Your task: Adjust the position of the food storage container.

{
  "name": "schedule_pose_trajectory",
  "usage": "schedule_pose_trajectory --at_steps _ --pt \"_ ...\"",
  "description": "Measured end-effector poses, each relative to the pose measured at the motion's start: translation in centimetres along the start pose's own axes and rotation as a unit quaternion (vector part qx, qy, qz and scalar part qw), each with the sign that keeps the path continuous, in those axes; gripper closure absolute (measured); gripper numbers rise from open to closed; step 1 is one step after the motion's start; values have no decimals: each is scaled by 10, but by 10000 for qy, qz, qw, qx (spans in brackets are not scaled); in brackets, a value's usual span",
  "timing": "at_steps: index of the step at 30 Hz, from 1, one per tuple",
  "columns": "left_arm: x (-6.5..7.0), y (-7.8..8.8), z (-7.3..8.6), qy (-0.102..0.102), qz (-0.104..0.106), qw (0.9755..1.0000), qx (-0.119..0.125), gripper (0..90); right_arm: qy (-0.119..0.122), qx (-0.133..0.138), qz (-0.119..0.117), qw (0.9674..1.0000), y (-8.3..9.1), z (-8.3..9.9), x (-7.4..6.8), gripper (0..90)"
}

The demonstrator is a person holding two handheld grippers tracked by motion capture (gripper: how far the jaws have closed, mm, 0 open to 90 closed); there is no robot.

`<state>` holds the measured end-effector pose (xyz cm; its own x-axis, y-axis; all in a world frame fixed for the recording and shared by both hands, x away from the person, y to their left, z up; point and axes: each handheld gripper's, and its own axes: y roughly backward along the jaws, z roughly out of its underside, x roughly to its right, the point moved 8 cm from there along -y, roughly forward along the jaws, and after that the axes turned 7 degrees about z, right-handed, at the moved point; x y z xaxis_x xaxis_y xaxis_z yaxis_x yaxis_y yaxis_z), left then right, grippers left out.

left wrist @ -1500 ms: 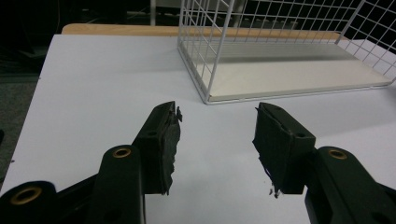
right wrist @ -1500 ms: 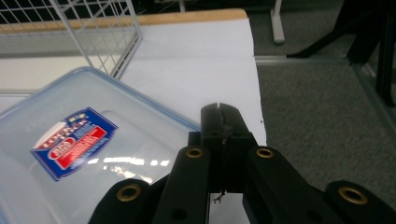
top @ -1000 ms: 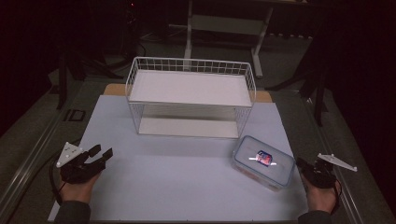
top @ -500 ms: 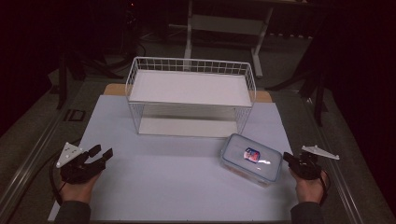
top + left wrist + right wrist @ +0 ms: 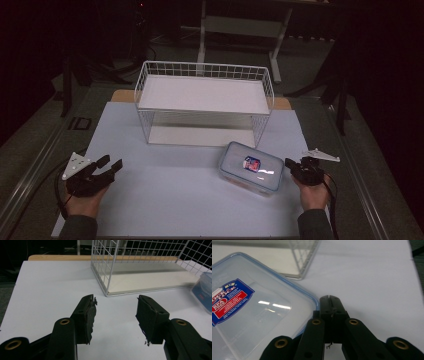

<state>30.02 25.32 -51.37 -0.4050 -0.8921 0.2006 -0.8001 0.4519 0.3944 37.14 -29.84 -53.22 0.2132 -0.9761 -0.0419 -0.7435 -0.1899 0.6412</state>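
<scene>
The plastic box [image 5: 251, 167] has slid from 4 o'clock on the surface [image 5: 165, 200] toward the wire rack [image 5: 205, 102]. The clenched right tool [image 5: 291, 165] nudges its edge, so it's being pushed. The left tool [image 5: 111, 163] waits released at 8 o'clock.

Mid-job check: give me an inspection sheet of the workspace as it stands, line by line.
Surface: pale sheet covering the table, bare around the items.
Job's things: lidded plastic container with a red and blue label, flat on the sheet in front of the white wire rack.
Clutter: nothing seen.
Grippers: right gripper jaws shut, tips against the container's edge; left gripper jaws apart, nothing between them.
Cables: one trails from each gripper back along the forearm.
Surroundings: dark room, table legs behind.
</scene>
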Motion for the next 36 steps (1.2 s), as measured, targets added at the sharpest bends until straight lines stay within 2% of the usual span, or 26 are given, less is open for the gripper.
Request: schedule_pose_trajectory --at_steps 6,14,18,22,29,34,36 --pt "1 0 0 -17 6 10000 4 482 113 -16 -191 9998 -7 0 -23 899" --pt "2 0 -1 -45 19 10000 0 482 489 -27 -383 9981 -9 2 -52 899" --pt "2 -1 -1 -53 27 10000 -4 482 904 -7 -409 9951 -9 0 -70 899" --pt "4 -2 0 -88 49 9999 -31 481 1172 60 -600 9913 -8 -3 -95 898" --pt "6 -4 0 -144 96 9998 -72 481 1424 63 -785 9867 -9 -3 -123 899" --pt "8 -6 1 -167 122 9997 -108 481 1616 95 -829 9833 -7 -2 -134 898" --pt "9 -7 2 -175 137 9997 -132 481 1588 148 -924 9829 -4 -3 -136 895"
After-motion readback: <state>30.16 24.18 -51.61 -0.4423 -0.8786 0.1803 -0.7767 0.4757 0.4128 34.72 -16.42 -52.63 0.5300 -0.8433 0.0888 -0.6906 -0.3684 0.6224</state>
